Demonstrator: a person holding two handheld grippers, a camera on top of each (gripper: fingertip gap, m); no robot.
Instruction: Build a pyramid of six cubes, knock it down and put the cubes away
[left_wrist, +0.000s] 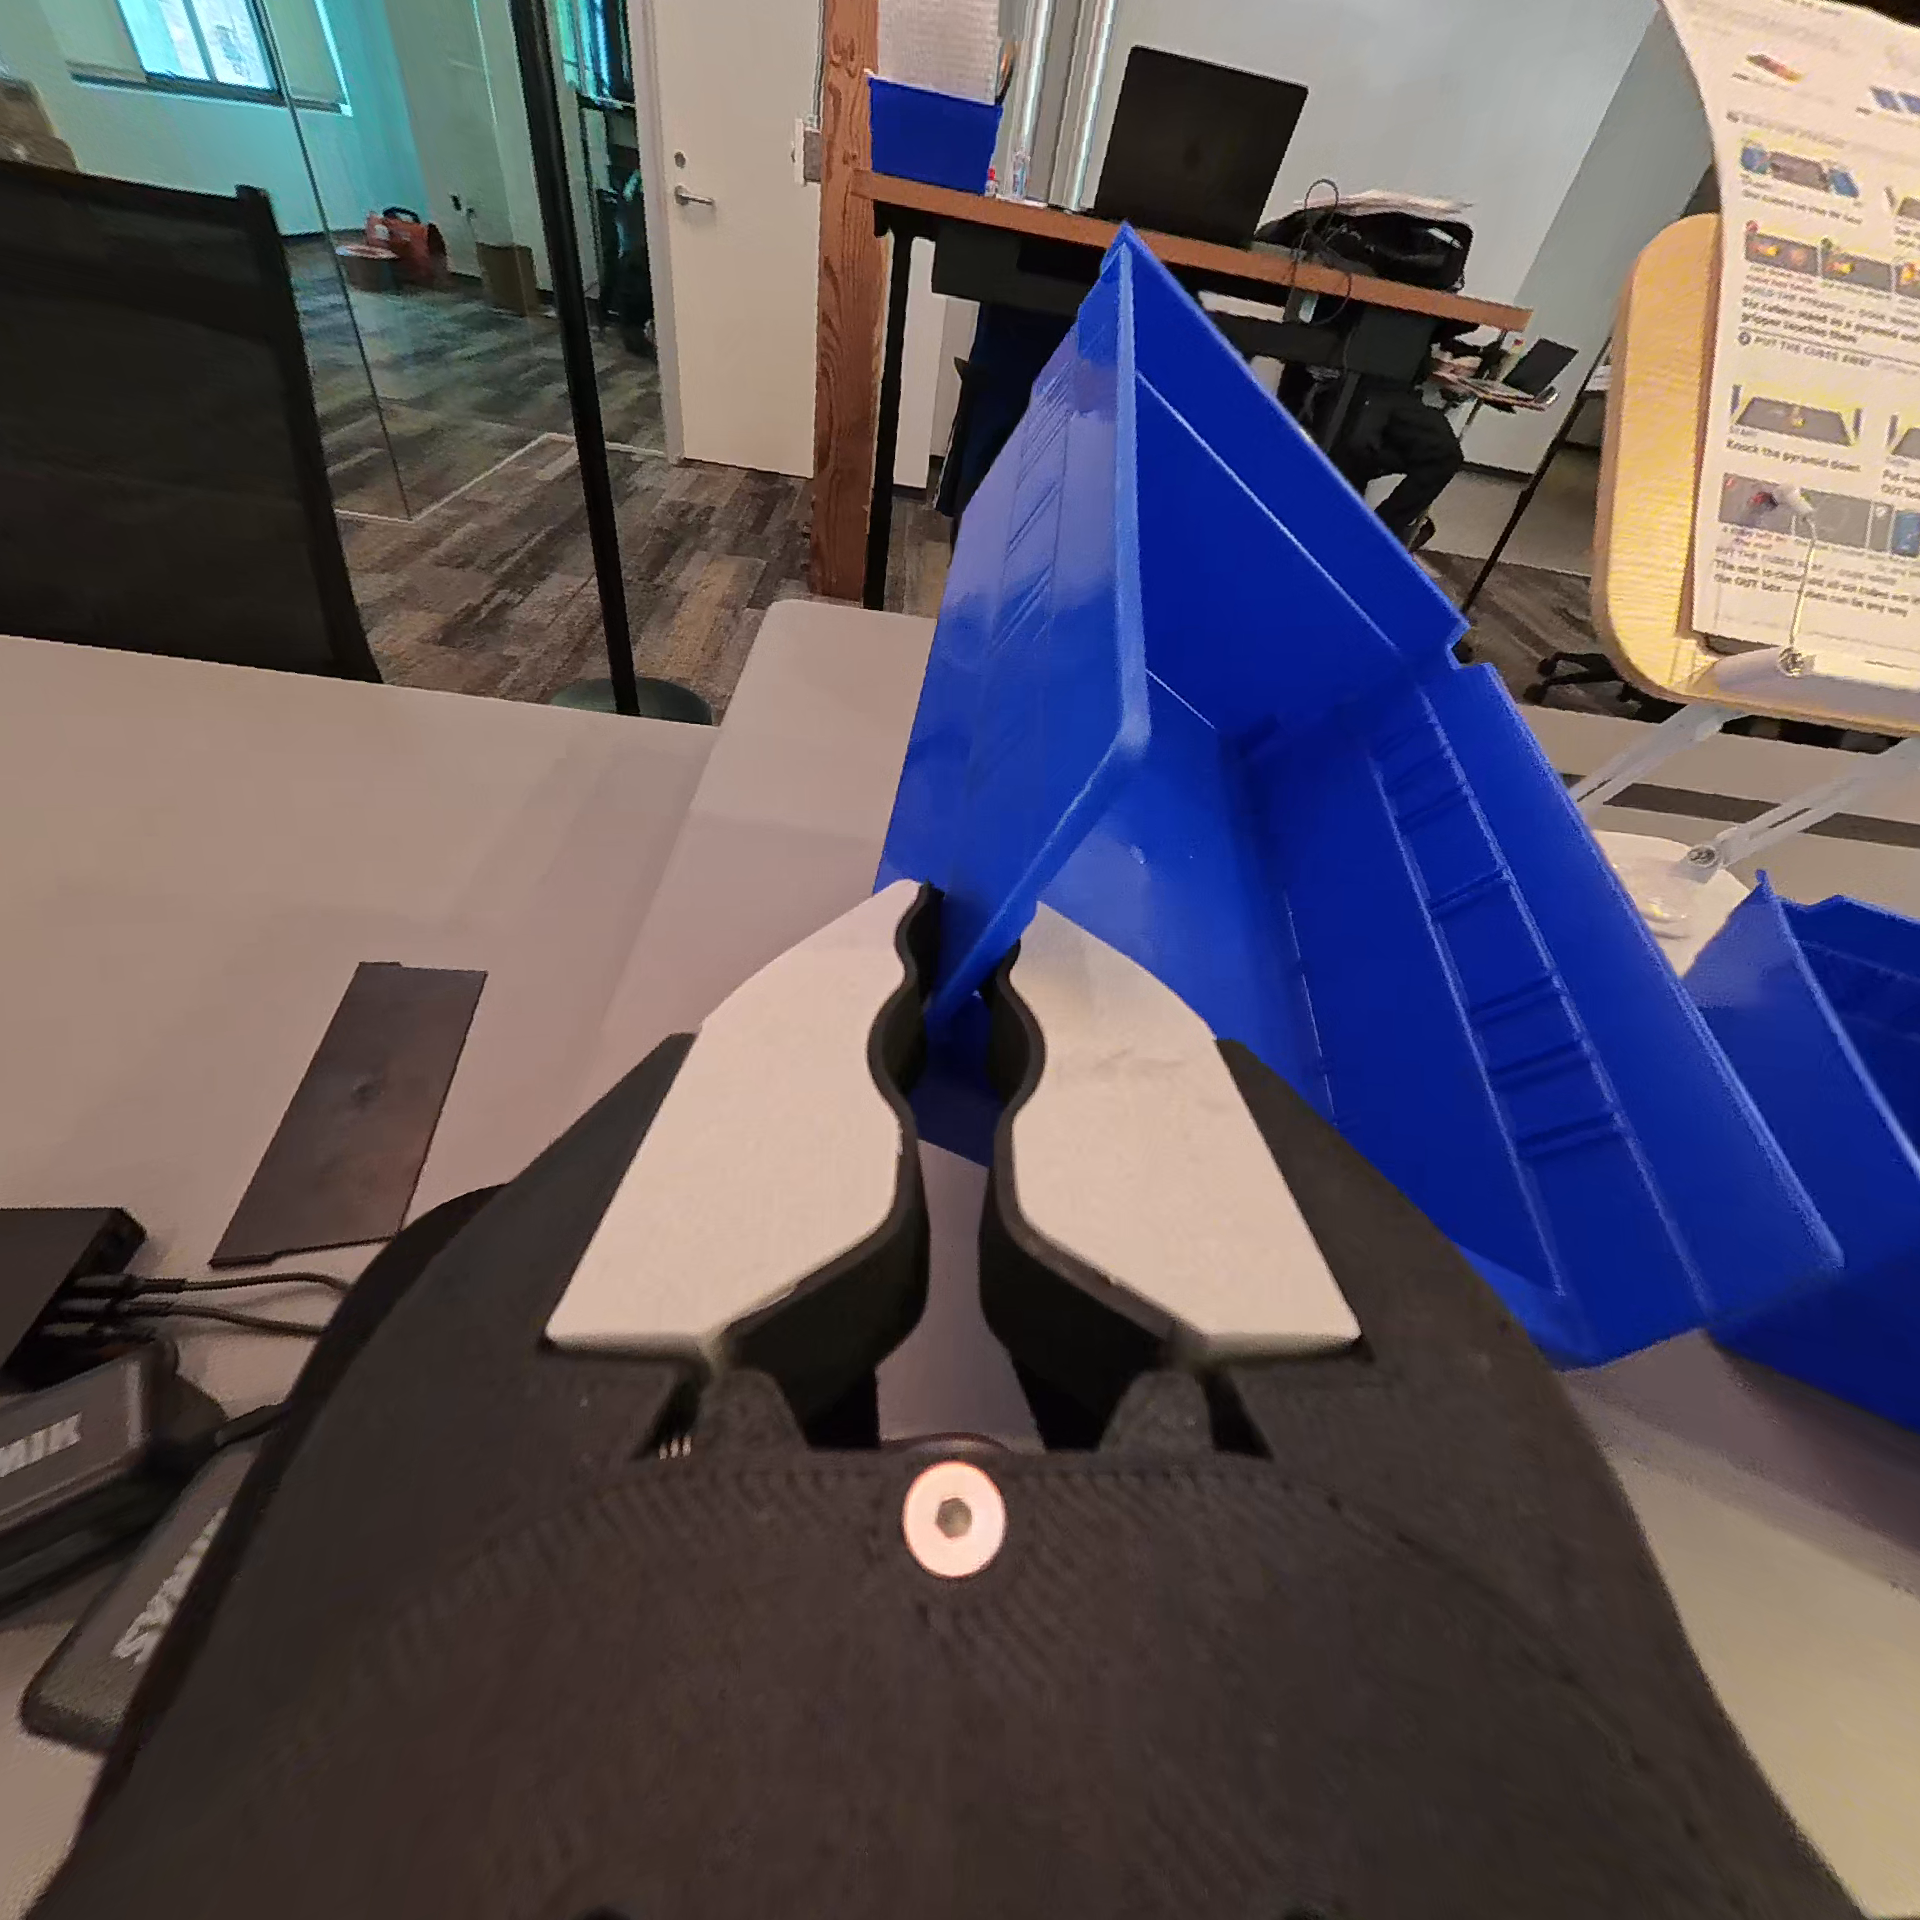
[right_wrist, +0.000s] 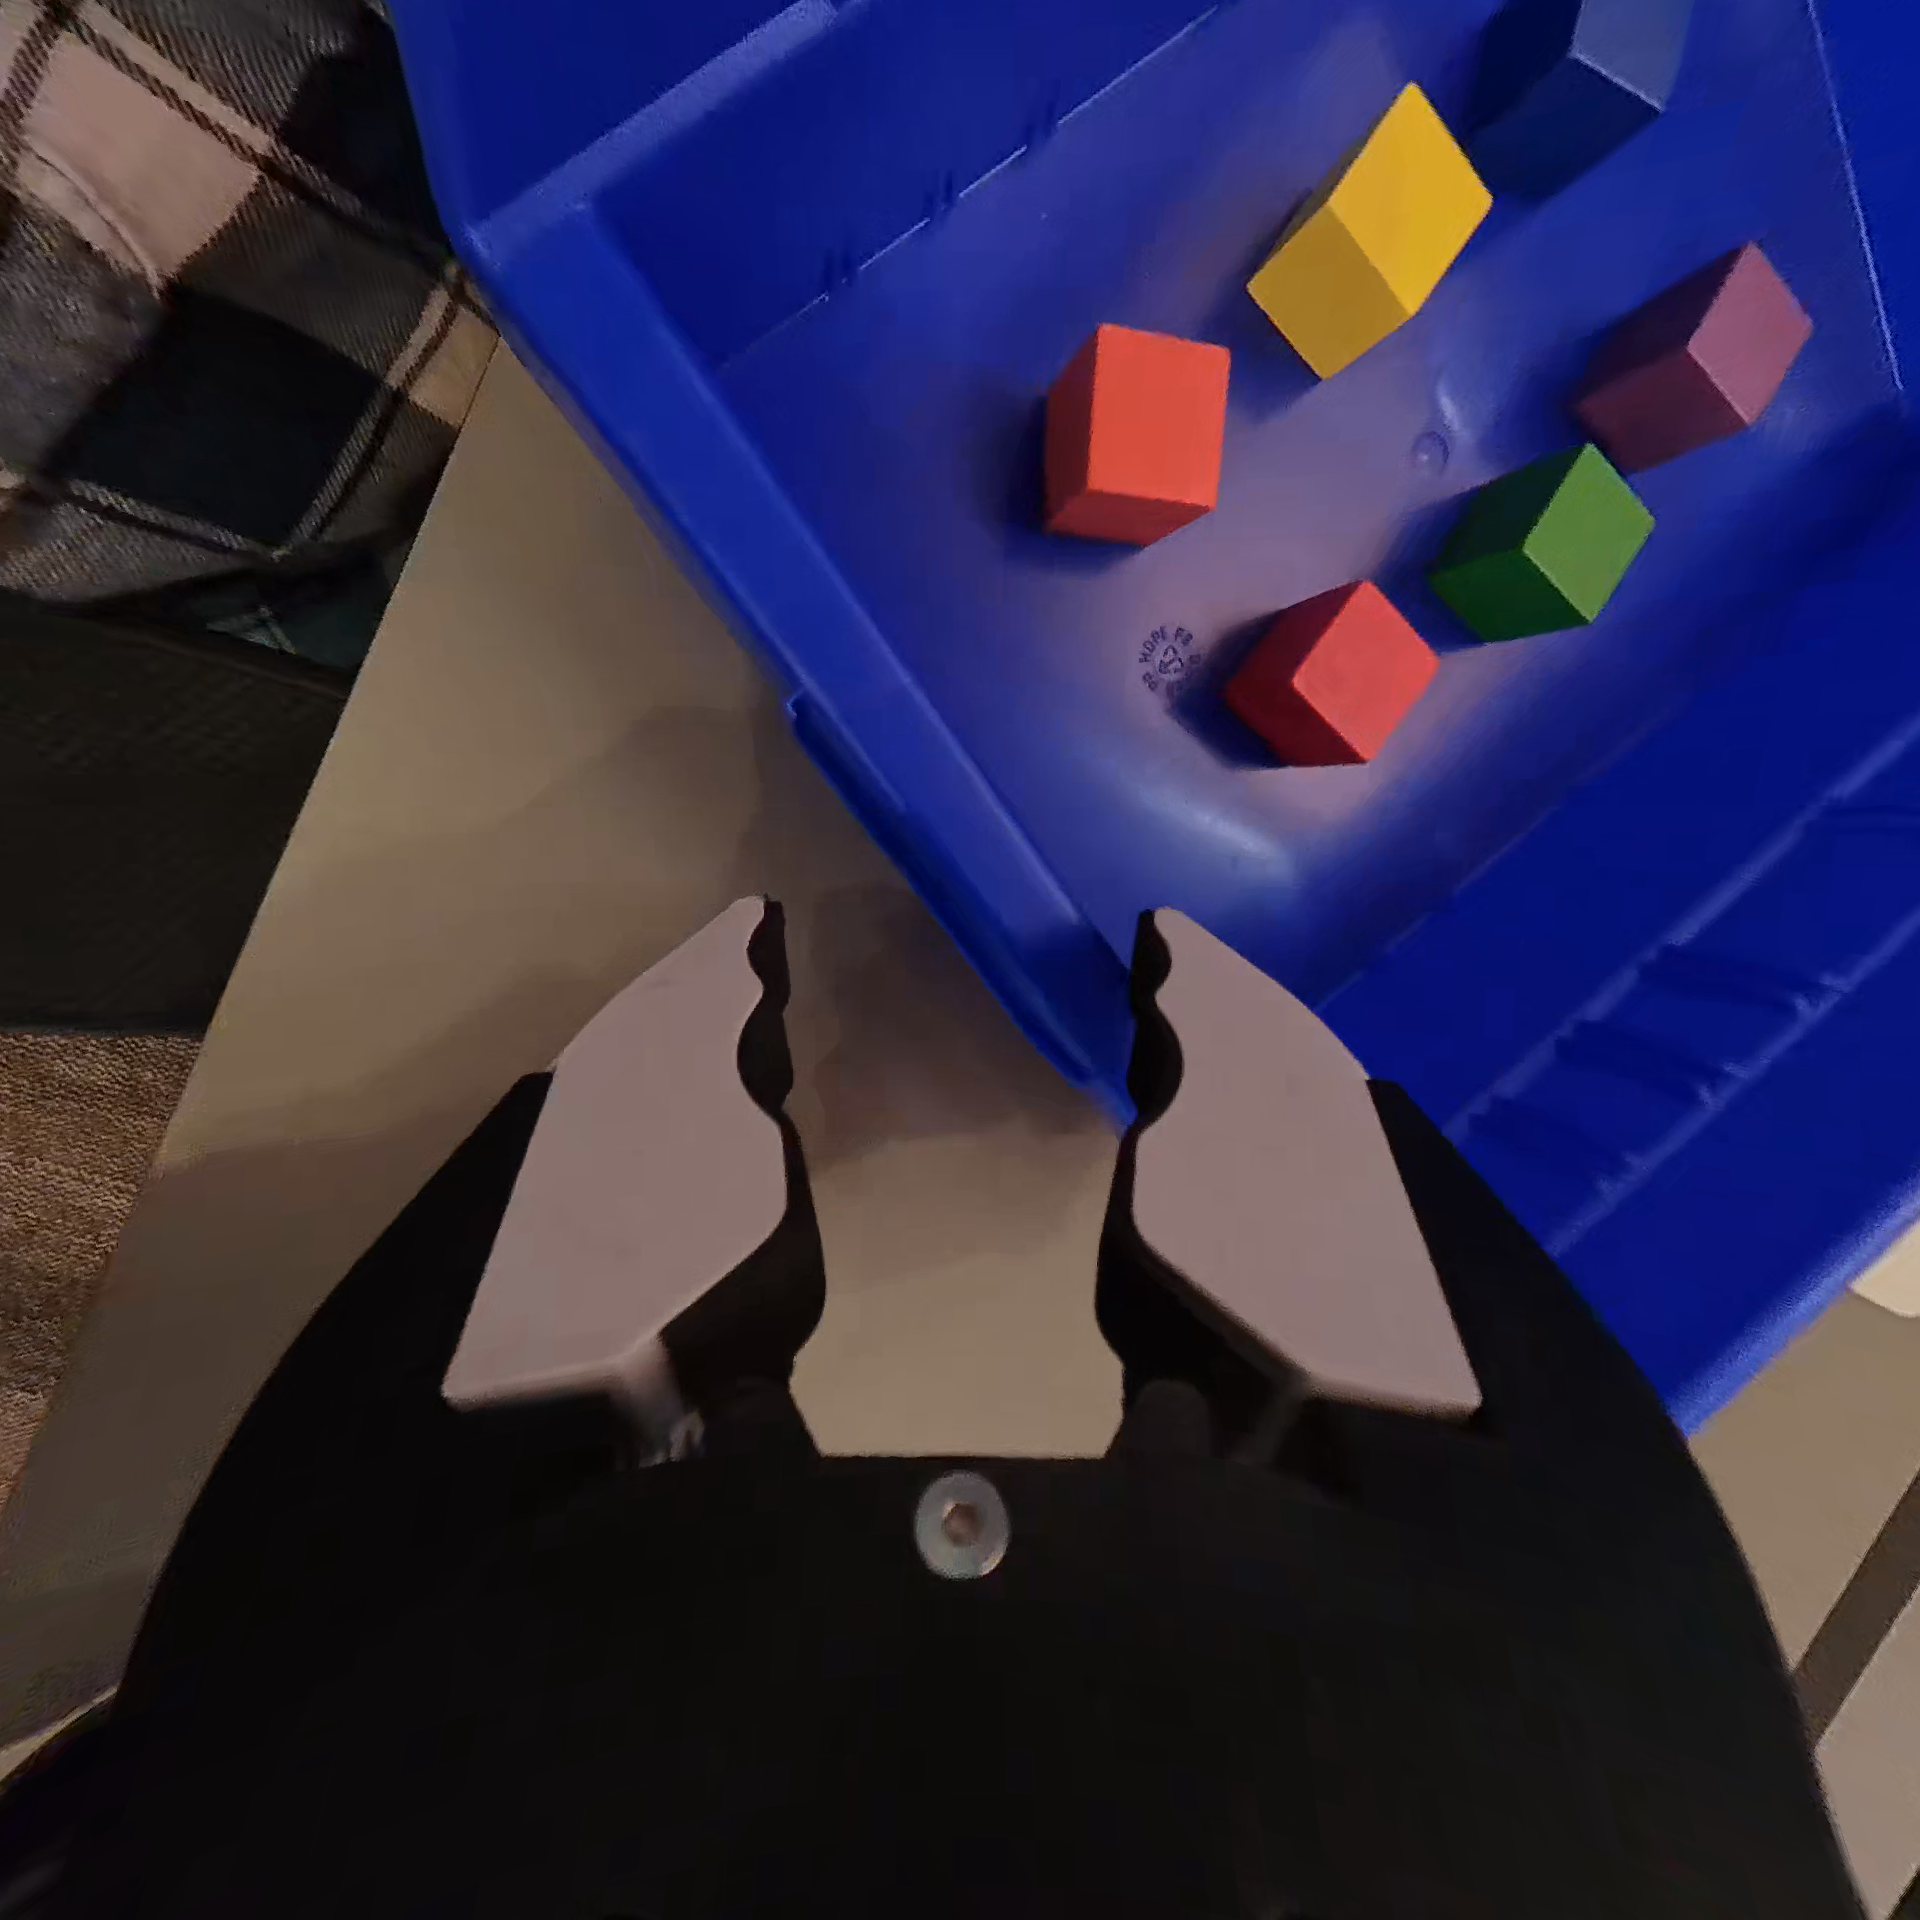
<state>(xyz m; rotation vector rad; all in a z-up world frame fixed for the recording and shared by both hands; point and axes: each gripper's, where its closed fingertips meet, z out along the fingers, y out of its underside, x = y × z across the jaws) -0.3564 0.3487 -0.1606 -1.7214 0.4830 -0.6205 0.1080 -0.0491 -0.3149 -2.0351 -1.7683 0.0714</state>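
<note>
My left gripper (left_wrist: 961, 935) is shut on the thin edge of a blue bin's wall (left_wrist: 997, 935) and holds that bin (left_wrist: 1247, 727) tilted up on the table; no cube shows in it. In the right wrist view another blue bin (right_wrist: 644, 343) holds several cubes: orange (right_wrist: 1138, 431), yellow (right_wrist: 1371, 229), blue (right_wrist: 1569, 94), purple (right_wrist: 1699, 358), green (right_wrist: 1543, 545) and red (right_wrist: 1330, 675). My right gripper (right_wrist: 956, 935) is open and empty above that bin's near corner. The bin's rim (right_wrist: 1049, 997) runs between the fingers close to the right one, and neither pad presses on it.
A second blue bin (left_wrist: 1829, 1039) stands to the right of the tilted one. A dark flat strip (left_wrist: 353, 1117) and black devices with cables (left_wrist: 62, 1351) lie at the left. An instruction sheet on a stand (left_wrist: 1808, 343) is at the far right. Plaid cloth (right_wrist: 187, 312) lies past the table edge. The gap from one gripper's tips to the other's is roughly 65 cm.
</note>
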